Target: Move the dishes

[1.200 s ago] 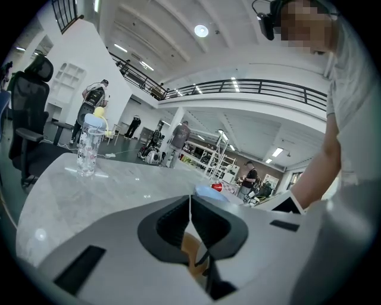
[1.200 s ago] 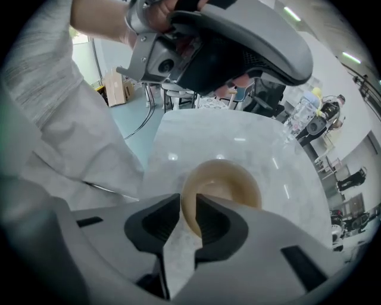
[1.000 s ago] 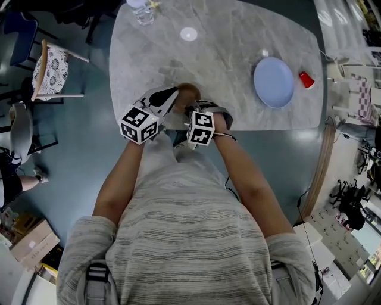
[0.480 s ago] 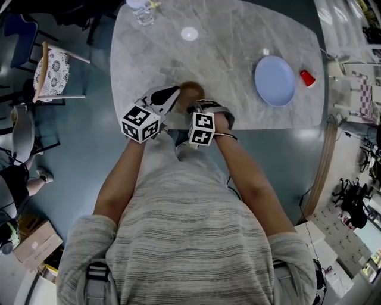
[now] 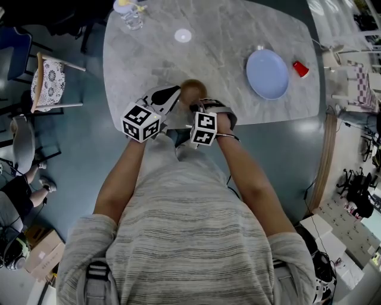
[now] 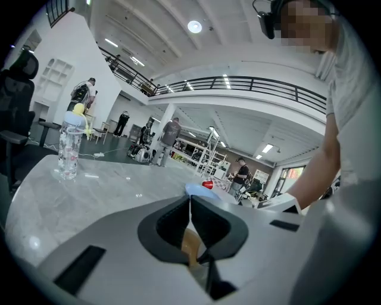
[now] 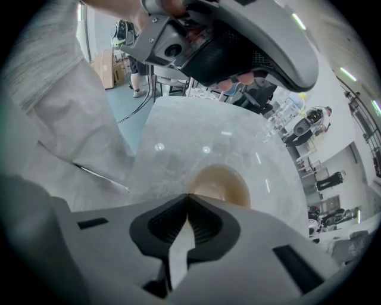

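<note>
- A clear bottle (image 5: 128, 13) with a pale cap stands at the far left corner of the table (image 5: 226, 41), close to the edge. What it holds cannot be made out.
- A small white disc (image 5: 183, 36) lies flat on the stone top, right of the bottle and well apart from the dishes.
- The left gripper (image 5: 176, 93) reaches nearly level over the near edge. In the left gripper view its jaws are closed, with a thin brown strip of the bowl (image 6: 190, 247) pinched between them.
- The brown bowl (image 5: 194, 88) sits upright near the table's near edge, left of centre. Its inside shows only bare brown surface.
- The right gripper (image 5: 194, 103) points steeply down at the bowl's near side. Its jaws have just been closing, and in the right gripper view the tips meet on the bowl's near rim (image 7: 219, 181). Only pale tabletop shows through the gap behind the tips.
- A wide stretch of bare tabletop lies between the bowl and the plate, and more beyond the bowl toward the far edge.
- The blue plate (image 5: 268, 73) lies flat on the right part of the table, its face bare, close to the near right edge.
- A red cup (image 5: 300, 68) stands just beside the plate on its right, almost at the table's right edge. Its inside cannot be seen.
</note>
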### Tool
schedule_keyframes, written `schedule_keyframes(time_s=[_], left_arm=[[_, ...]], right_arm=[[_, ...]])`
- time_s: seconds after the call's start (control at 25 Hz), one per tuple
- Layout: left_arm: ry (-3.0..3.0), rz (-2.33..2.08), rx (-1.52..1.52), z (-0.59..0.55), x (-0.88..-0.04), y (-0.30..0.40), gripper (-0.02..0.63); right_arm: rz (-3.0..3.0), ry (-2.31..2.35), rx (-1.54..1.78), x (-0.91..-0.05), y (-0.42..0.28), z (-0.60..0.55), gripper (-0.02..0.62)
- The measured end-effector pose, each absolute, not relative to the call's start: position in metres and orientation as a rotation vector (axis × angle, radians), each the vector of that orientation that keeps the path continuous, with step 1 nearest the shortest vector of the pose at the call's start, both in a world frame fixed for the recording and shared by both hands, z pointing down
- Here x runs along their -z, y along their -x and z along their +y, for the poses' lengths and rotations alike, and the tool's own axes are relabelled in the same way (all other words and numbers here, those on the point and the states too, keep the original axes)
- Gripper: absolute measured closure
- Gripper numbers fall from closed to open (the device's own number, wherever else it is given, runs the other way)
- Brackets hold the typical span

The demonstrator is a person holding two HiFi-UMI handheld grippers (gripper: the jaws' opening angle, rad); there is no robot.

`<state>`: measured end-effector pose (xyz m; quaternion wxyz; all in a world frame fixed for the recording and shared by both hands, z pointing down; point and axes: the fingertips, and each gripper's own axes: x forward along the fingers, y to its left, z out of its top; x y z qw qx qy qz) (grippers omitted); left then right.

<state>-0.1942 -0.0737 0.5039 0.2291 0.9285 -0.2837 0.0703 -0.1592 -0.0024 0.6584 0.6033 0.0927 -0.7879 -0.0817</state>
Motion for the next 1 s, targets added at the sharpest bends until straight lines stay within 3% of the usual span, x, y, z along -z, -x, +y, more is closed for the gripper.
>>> schedule_keyframes(time_s=[1.0], left_arm=[[-2.668, -0.489, -0.251, -0.022, -0.498, 0.029, 0.584]], right_arm=[[-1.729, -0.535, 0.139, -0.628, -0.015, 0.019, 0.574]])
